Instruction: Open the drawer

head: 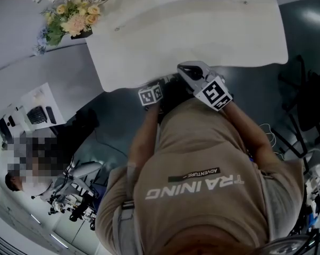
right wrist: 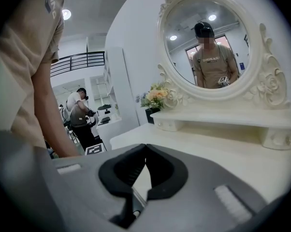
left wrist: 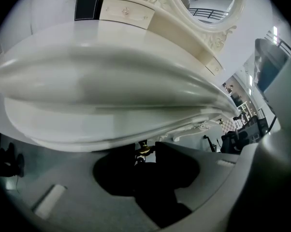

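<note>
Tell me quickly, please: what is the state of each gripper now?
Left gripper: jaws closed on the small brass drawer knob.
Right gripper: jaws closed, tips touching, holding nothing.

grippers [left wrist: 145,145] [right wrist: 145,147] 2 | table [head: 202,31] 1 | mirror [right wrist: 206,45] 1 | bouquet [head: 72,17] 1 | knob [left wrist: 142,150] 1 (gold)
</note>
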